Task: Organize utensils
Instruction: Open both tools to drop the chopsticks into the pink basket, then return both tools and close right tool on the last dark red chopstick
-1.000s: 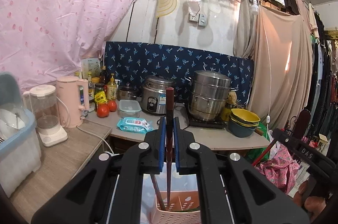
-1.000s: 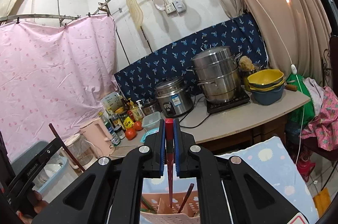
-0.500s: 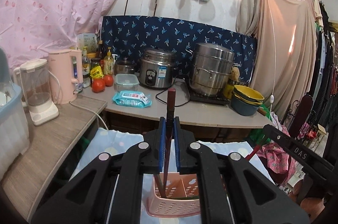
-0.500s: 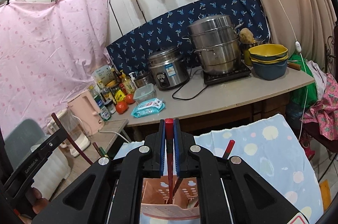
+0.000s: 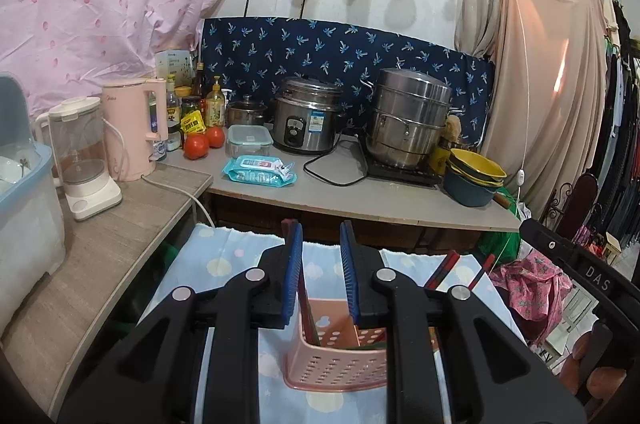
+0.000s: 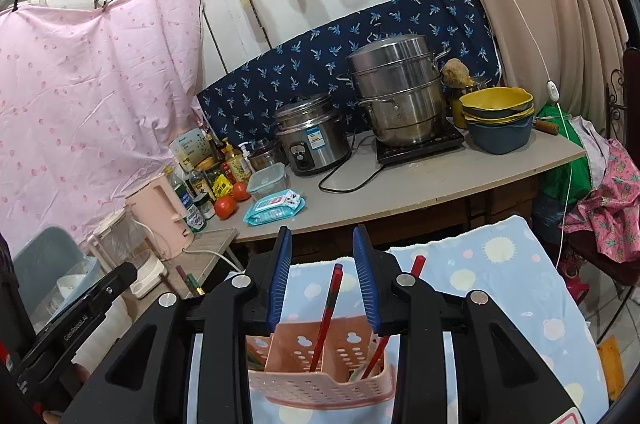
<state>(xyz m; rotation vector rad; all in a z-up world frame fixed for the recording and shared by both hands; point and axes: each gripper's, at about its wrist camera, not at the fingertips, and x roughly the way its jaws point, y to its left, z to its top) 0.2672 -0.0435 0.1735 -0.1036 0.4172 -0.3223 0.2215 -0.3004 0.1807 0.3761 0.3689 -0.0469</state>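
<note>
In the pink perforated plastic utensil basket (image 6: 320,364) on the pale blue spotted cloth (image 6: 500,276), both chopsticks now stand free: my right gripper (image 6: 322,280) has just parted around the red chopstick (image 6: 328,308), my left gripper (image 5: 320,272) around the dark brown chopstick (image 5: 306,300). Both drops look done.

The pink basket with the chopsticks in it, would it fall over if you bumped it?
Probably yes. The pink basket looks like thin, holey plastic, so likely light. The red chopsticks lean out above its rim, and it stands on a soft cloth, so a nudge could tip it.
</note>
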